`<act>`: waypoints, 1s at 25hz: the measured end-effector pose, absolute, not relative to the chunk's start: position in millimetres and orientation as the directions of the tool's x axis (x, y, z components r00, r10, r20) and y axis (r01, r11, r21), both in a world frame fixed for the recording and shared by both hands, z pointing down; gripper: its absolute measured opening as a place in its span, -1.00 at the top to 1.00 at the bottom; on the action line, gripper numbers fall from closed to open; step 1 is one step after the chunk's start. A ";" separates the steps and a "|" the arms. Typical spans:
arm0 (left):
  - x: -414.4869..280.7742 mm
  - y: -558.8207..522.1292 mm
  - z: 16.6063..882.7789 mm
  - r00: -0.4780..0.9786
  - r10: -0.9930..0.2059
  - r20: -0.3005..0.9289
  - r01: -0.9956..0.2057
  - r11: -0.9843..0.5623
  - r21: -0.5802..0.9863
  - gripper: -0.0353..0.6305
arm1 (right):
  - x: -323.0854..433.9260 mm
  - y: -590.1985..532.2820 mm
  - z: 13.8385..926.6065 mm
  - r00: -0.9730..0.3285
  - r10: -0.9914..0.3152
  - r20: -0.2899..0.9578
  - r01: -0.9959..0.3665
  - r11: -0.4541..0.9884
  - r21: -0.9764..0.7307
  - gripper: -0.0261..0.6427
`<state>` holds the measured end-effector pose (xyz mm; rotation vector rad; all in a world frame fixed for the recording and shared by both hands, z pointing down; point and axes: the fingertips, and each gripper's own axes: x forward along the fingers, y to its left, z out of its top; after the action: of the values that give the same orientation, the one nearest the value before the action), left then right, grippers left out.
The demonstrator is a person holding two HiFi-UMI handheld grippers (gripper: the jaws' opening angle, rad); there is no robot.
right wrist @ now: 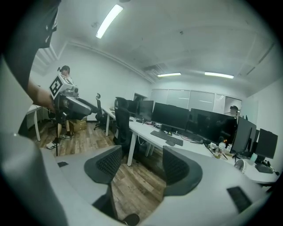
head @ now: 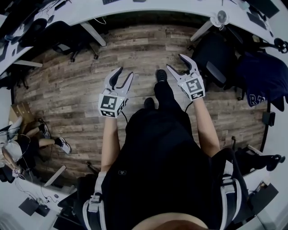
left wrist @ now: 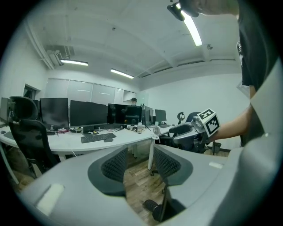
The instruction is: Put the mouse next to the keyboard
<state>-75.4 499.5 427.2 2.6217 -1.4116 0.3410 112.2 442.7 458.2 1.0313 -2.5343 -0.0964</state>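
Observation:
I stand on a wooden floor, away from the desk. In the left gripper view a black keyboard (left wrist: 96, 137) lies on the white desk (left wrist: 66, 145) in front of the monitors, with a dark mouse (left wrist: 108, 140) just right of it. The keyboard (right wrist: 166, 137) and mouse (right wrist: 170, 143) also show in the right gripper view. My left gripper (head: 125, 72) is held out over the floor, open and empty. My right gripper (head: 176, 61) is level with it, also open and empty. Each gripper shows in the other's view: the right gripper (left wrist: 194, 132) and the left gripper (right wrist: 70, 103).
A curved white desk (head: 148, 5) runs along the far side with a row of monitors (left wrist: 88, 113) and a small fan (left wrist: 156, 129). Black office chairs (head: 213, 56) stand right and left (left wrist: 27, 132). A seated person's legs (head: 42, 141) show at the left.

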 end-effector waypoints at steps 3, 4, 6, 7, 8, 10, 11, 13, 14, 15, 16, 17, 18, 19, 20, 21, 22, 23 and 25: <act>-81.9 500.9 430.4 0.513 -0.813 0.274 -0.848 -0.530 0.016 0.34 | 107.2 437.5 456.7 -0.656 -0.680 0.327 -0.652 0.729 0.208 0.05; -84.0 500.3 430.6 0.507 -0.817 0.274 -0.852 -0.523 0.016 0.35 | 105.0 436.2 456.8 -0.661 -0.677 0.324 -0.648 0.733 0.208 0.05; -86.9 498.2 430.0 0.497 -0.825 0.270 -0.859 -0.512 0.016 0.35 | 101.4 433.9 458.0 -0.670 -0.668 0.322 -0.639 0.741 0.207 0.06; -87.5 497.2 429.9 0.493 -0.827 0.269 -0.861 -0.508 0.016 0.36 | 100.6 432.7 459.0 -0.673 -0.665 0.324 -0.636 0.744 0.206 0.06; -87.8 495.9 429.8 0.491 -0.829 0.268 -0.863 -0.506 0.015 0.36 | 100.2 430.9 460.3 -0.675 -0.662 0.326 -0.633 0.746 0.205 0.06; -88.7 494.0 429.4 0.486 -0.831 0.270 -0.865 -0.502 0.012 0.36 | 99.5 426.4 462.7 -0.678 -0.657 0.329 -0.629 0.750 0.203 0.06; -89.3 493.2 429.6 0.485 -0.831 0.272 -0.865 -0.501 0.011 0.36 | 98.8 423.8 462.3 -0.680 -0.657 0.326 -0.629 0.751 0.202 0.06; -89.9 489.8 431.5 0.486 -0.828 0.279 -0.864 -0.503 0.012 0.37 | 98.1 416.7 460.2 -0.683 -0.660 0.313 -0.632 0.749 0.201 0.06; -89.7 487.5 432.5 0.487 -0.826 0.283 -0.863 -0.505 0.011 0.37 | 98.6 412.8 459.6 -0.683 -0.661 0.309 -0.634 0.748 0.198 0.06; -88.8 485.2 433.2 0.487 -0.825 0.286 -0.863 -0.506 0.010 0.37 | 99.8 409.6 460.1 -0.684 -0.662 0.307 -0.636 0.747 0.194 0.06; -87.4 482.7 433.6 0.487 -0.825 0.286 -0.863 -0.506 0.009 0.37 | 101.8 406.6 461.5 -0.684 -0.661 0.307 -0.637 0.747 0.191 0.06; -85.8 479.9 433.9 0.486 -0.826 0.286 -0.863 -0.505 0.010 0.38 | 104.1 403.4 463.3 -0.684 -0.661 0.308 -0.637 0.748 0.187 0.06; -84.6 476.7 434.4 0.484 -0.826 0.287 -0.864 -0.503 0.010 0.38 | 106.3 399.7 464.9 -0.685 -0.660 0.309 -0.638 0.748 0.182 0.06; -83.9 473.6 435.1 0.482 -0.827 0.290 -0.865 -0.502 0.010 0.38 | 107.8 395.7 466.3 -0.685 -0.659 0.310 -0.640 0.748 0.177 0.06; -83.7 470.3 436.0 0.481 -0.826 0.293 -0.866 -0.500 0.010 0.38 | 108.7 391.3 467.5 -0.685 -0.658 0.311 -0.641 0.748 0.171 0.06; -83.9 466.5 436.7 0.479 -0.826 0.297 -0.867 -0.499 0.010 0.38 | 109.1 386.3 468.4 -0.685 -0.658 0.311 -0.643 0.748 0.166 0.06; -84.2 462.2 437.4 0.477 -0.826 0.300 -0.867 -0.497 0.010 0.38 | 109.4 380.8 469.1 -0.685 -0.658 0.312 -0.644 0.748 0.162 0.06; -84.4 457.3 437.8 0.474 -0.826 0.303 -0.869 -0.495 0.011 0.38 | 109.7 374.9 470.1 -0.685 -0.658 0.313 -0.645 0.747 0.160 0.06; -83.6 446.0 438.2 0.468 -0.828 0.308 -0.872 -0.489 0.011 0.39 | 111.2 362.0 473.8 -0.683 -0.657 0.319 -0.645 0.748 0.161 0.05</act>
<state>-83.6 446.0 438.2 2.5448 -1.4883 0.3927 111.2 362.0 473.8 1.0023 -2.5903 -0.0496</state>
